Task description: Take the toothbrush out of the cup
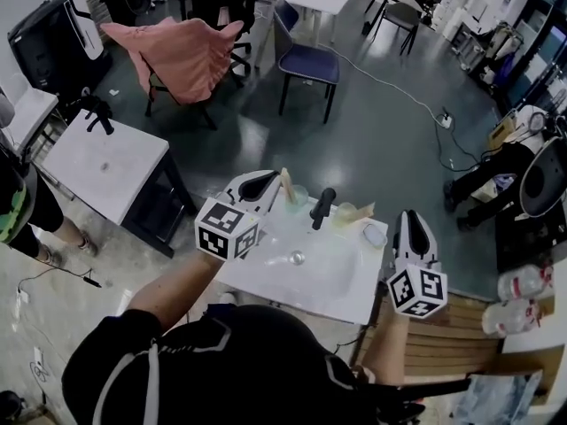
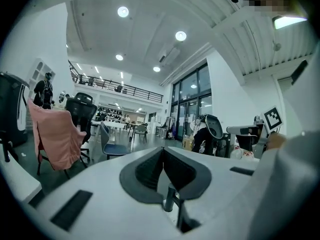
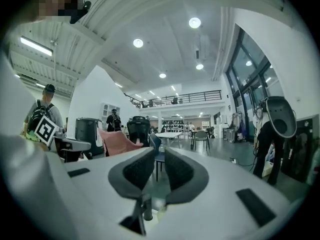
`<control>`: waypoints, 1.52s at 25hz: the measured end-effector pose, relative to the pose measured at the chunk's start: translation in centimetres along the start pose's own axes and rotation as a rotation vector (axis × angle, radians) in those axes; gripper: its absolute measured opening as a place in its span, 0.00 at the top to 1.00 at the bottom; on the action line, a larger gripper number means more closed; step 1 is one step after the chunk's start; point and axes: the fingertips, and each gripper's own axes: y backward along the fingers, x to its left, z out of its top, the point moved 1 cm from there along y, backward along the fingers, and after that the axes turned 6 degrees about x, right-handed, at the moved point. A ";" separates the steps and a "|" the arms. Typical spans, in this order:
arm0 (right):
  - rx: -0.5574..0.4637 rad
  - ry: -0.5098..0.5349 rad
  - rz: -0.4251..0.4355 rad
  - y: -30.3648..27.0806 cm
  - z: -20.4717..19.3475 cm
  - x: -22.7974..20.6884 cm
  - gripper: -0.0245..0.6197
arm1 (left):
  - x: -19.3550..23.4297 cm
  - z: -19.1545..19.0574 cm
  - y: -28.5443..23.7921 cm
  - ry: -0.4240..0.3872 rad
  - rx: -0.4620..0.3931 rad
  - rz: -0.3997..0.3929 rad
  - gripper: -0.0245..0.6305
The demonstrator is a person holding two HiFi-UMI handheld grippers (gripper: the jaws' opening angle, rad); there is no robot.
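Note:
In the head view a pale translucent cup (image 1: pixel 298 197) stands at the back rim of a white sink (image 1: pixel 341 282), with a beige toothbrush handle (image 1: pixel 286 184) sticking up out of it. A second cup (image 1: pixel 345 213) with a beige piece stands right of the black faucet (image 1: pixel 321 207). My left gripper (image 1: pixel 266 182) reaches level just left of the first cup, apart from it; its jaws (image 2: pixel 163 151) are shut with nothing between them. My right gripper (image 1: pixel 410 217) hovers off the sink's right side, and its jaws (image 3: pixel 160 156) stand slightly apart and empty. Neither gripper view shows the cups.
A small clear cup (image 1: pixel 375 235) sits on the sink's right rim. A white side table (image 1: pixel 102 165) stands to the left and a wooden slatted bench (image 1: pixel 461 335) to the right, with plastic bottles (image 1: pixel 523 283) beyond it. A pink-draped chair (image 1: pixel 177 56) and a blue chair (image 1: pixel 306 60) stand farther off.

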 end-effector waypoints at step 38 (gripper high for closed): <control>0.305 -0.089 0.046 -9.1 -21.8 -4.9 0.65 | -4.3 -8.0 0.9 0.105 0.110 0.117 0.96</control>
